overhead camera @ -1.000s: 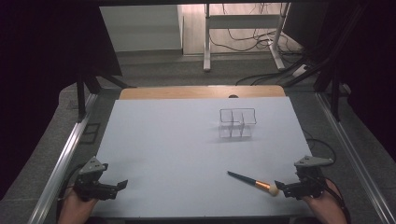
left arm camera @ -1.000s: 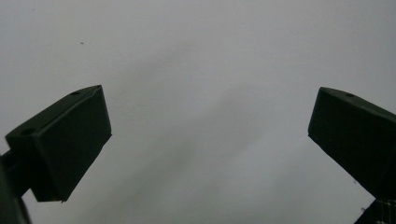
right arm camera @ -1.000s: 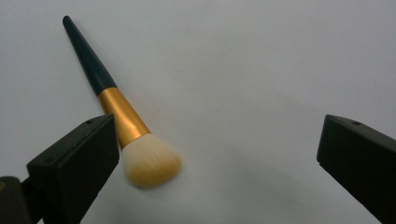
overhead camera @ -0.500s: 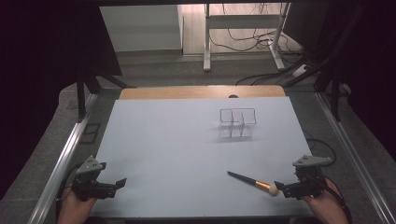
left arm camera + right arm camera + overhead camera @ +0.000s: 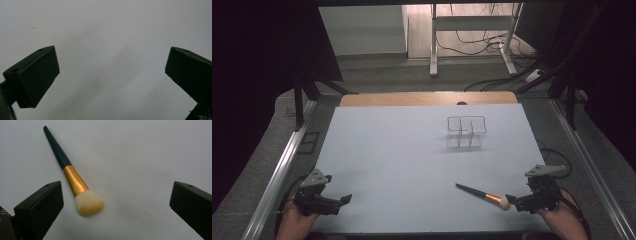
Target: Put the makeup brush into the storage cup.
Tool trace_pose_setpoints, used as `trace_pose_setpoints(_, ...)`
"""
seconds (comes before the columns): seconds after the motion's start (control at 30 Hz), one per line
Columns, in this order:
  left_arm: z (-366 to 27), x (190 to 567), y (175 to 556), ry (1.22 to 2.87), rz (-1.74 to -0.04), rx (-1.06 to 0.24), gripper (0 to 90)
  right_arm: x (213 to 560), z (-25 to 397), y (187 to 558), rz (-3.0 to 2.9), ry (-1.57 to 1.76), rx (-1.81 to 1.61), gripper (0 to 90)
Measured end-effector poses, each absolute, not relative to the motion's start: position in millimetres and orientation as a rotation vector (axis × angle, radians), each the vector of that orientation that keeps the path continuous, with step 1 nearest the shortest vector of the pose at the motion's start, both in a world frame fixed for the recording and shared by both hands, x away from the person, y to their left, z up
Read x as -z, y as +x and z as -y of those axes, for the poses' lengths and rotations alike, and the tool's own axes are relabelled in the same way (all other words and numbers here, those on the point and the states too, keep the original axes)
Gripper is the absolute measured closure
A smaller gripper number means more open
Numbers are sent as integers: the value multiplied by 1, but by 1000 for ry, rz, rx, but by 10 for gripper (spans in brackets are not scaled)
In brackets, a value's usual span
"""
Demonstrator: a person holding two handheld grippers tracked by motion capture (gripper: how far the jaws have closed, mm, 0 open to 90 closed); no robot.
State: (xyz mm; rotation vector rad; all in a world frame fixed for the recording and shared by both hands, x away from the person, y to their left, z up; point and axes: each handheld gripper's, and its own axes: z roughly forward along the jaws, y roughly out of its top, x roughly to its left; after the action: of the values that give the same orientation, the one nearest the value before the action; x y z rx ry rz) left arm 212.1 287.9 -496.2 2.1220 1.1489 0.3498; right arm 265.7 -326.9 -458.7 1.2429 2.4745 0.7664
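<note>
Between the wide-spread jaws of the right gripper (image 5: 116, 202), which held nothing, lay the pale bristle head of a makeup brush (image 5: 72, 178), nearer the left jaw in the right gripper view and touching neither. Its gold ferrule and dark handle ran away from the gripper, up and to the left in that view, flat on the white table (image 5: 150, 157). From the high view, the right gripper (image 5: 512, 202) sat low at the table's near right corner, a hand behind it, with the brush (image 5: 482, 194) just beside its tips, bristles toward the gripper and handle pointing toward the table's middle.

At the near left corner the left gripper (image 5: 343, 201) rested in the other hand, well apart from the brush. Its jaws also stood wide open and empty, with bare white surface (image 5: 107, 37) between them in the left gripper view.

Farther back, right of centre, a clear compartmented organizer (image 5: 466, 132) stood upright on the table (image 5: 387, 150), well apart from both grippers and from the brush.
</note>
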Motion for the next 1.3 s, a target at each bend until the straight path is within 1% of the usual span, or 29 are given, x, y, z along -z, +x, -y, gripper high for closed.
trace_pose_setpoints(0.73, -284, 498, 213, 2168, -1132, -332, 0, 451, 314, 275, -2552, 1294, -639, 0)
trace_pose_setpoints(1.3, -283, 499, 213, 2184, -1125, -318, 0, 454, 291, 281, -2617, 1277, -572, 0)
